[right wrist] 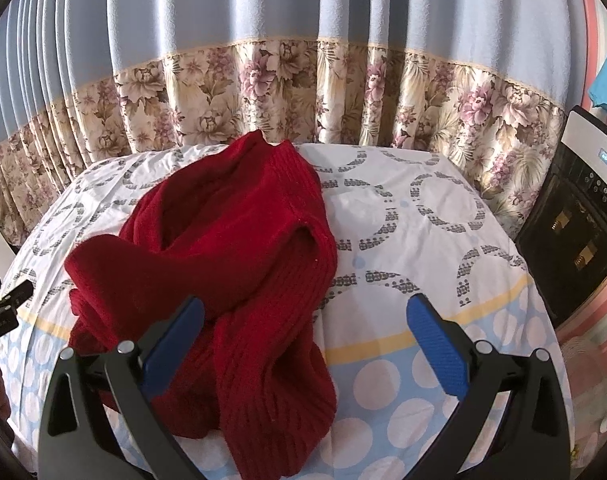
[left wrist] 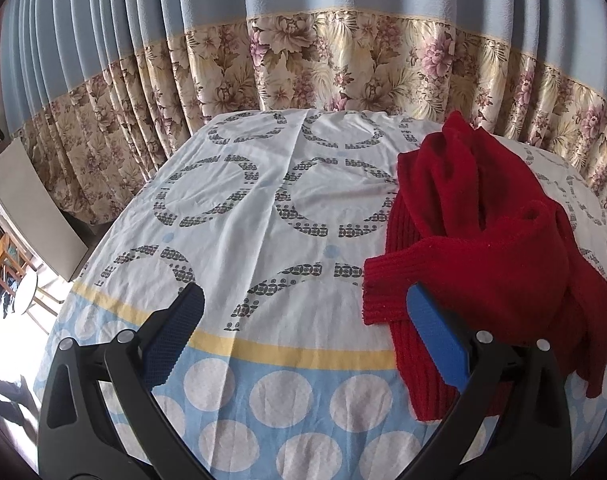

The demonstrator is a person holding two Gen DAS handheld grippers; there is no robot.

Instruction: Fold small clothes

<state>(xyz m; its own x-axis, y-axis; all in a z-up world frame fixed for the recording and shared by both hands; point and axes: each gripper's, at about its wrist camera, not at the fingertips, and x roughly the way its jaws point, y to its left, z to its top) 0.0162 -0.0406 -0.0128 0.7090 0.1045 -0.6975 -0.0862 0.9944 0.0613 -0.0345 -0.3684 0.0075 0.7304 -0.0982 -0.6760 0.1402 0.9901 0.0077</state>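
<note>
Across the left wrist view, the left gripper (left wrist: 305,312) hangs with its blue-padded fingers (left wrist: 175,336) spread wide and holding nothing, above a bench draped in a white cloth printed with grey rings, a yellow stripe and a pale blue dotted border (left wrist: 263,208). From 2 to 5 o'clock lies the crumpled red ribbed-knit sweater (left wrist: 475,248), bunched with a sleeve cuff jutting toward the middle, just beside the right-hand finger. The risk I judge here: closing on that loose cuff alone would drag one sleeve and leave the body in a heap. Behind the bench stands a pleated pale blue curtain with a floral band (left wrist: 343,56). Over in the right wrist view, the right gripper (right wrist: 305,316) is likewise wide apart and empty, its left-hand finger overlapping the sweater (right wrist: 231,248), which sprawls from 9 o'clock to 6 o'clock and hangs close to the near edge. Layers are twisted over one another, so a pinch could catch several thicknesses at once. A tug toward the near edge might also slide the garment off, or rumple the loose cloth (right wrist: 423,240) under it. At 3 o'clock sits a dark appliance with a lit panel (right wrist: 583,216), well apart.
</note>
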